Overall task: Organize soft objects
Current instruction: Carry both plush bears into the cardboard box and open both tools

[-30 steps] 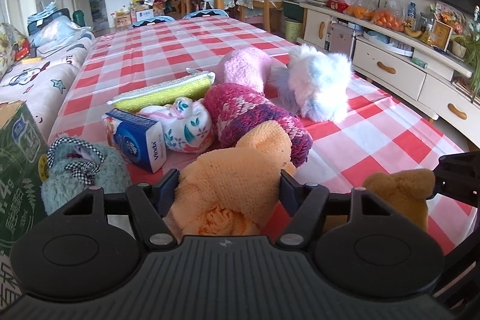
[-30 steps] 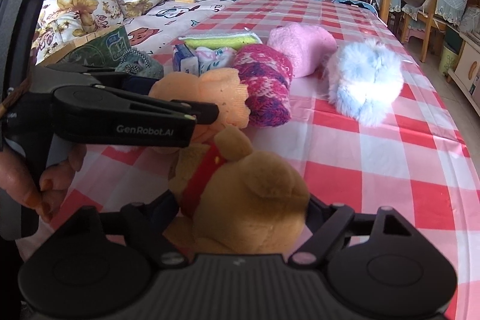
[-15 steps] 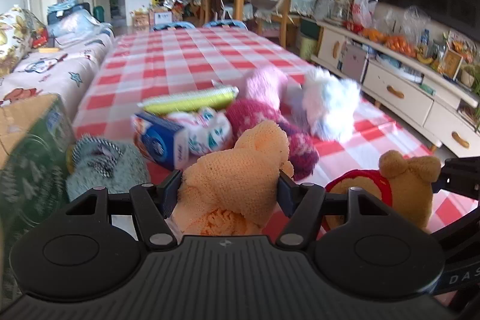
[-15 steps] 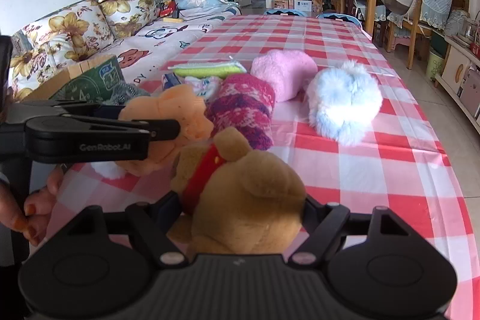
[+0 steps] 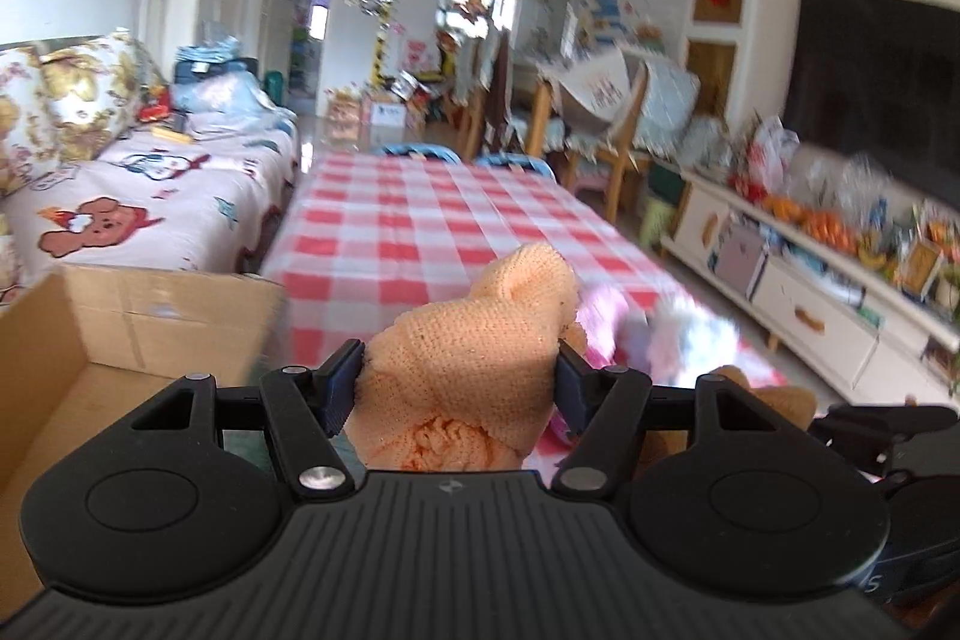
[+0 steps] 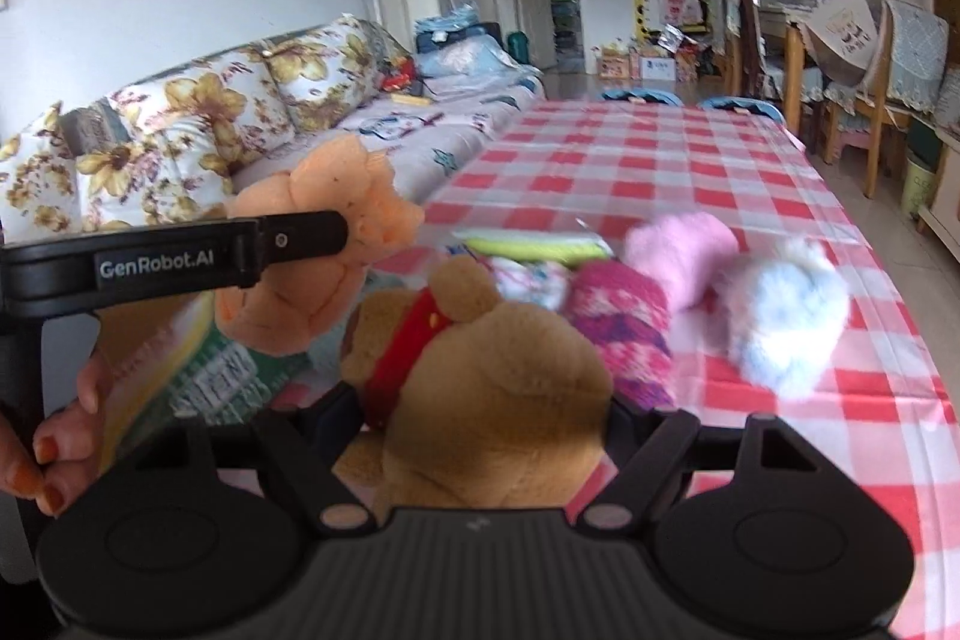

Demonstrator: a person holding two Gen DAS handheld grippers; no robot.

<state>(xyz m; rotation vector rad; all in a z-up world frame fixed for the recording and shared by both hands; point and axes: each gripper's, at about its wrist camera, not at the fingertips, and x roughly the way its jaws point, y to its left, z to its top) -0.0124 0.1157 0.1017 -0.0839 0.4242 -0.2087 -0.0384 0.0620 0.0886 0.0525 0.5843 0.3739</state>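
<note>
Knitted orange toy (image 5: 474, 340), plush brown bear (image 6: 498, 400), matt cardboard box (image 5: 120, 316).

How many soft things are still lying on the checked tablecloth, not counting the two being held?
4 fairly clear: pink plush, white fluffy toy, magenta knit piece, floral fabric bundle. A green-yellow flat item lies behind them; others may be hidden behind the held bear.

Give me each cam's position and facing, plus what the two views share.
Left wrist: sits on the left gripper, looking along the checkered table toward the far doorway; its fingers clamp the orange knitted toy, cardboard box at lower left.
Right wrist: sits on the right gripper, looking the same way from the right; its fingers clamp the brown teddy bear; the person's left hand shows.
Shared: the orange toy, the table, the sofa.
</note>
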